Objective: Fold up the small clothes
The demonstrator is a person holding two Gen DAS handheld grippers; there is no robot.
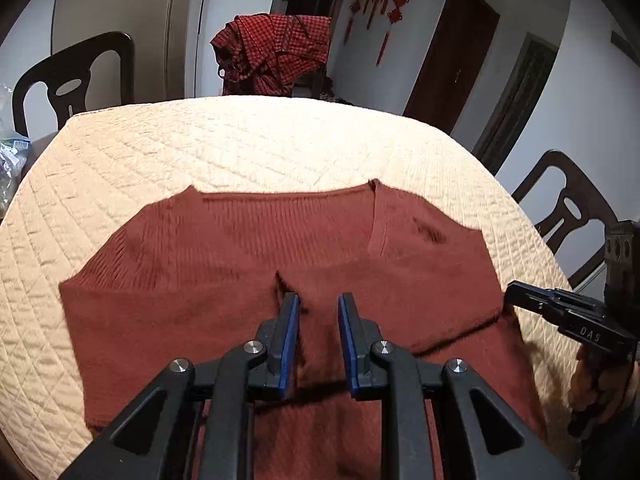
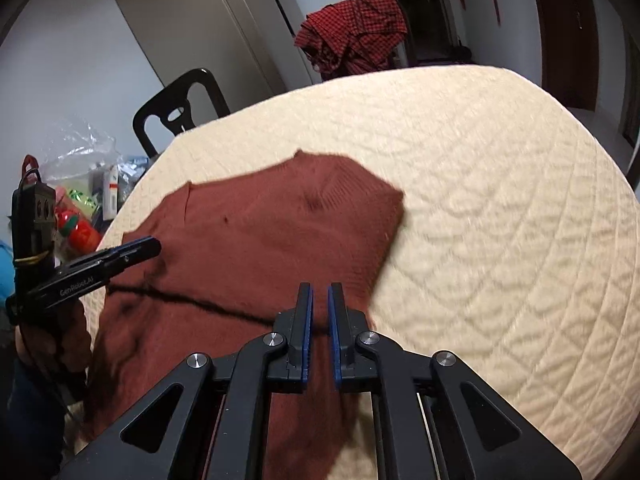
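A rust-brown knitted sweater (image 1: 248, 264) lies on the cream quilted table cover (image 1: 240, 140), its lower part folded up over the body. My left gripper (image 1: 318, 300) hovers over the fold edge, jaws apart and empty. My right gripper (image 2: 320, 292) sits over the sweater's (image 2: 272, 236) right side near the fold line, jaws slightly apart with nothing visibly between them. The right gripper also shows in the left wrist view (image 1: 516, 290) at the sweater's right edge. The left gripper also shows in the right wrist view (image 2: 152, 246) over the left side.
Dark wooden chairs (image 1: 76, 76) (image 1: 568, 204) stand around the table. A red checked cloth (image 1: 276, 52) hangs on a chair at the far side. Plastic bags and bottles (image 2: 80, 200) lie on the left beyond the table edge (image 2: 132, 196).
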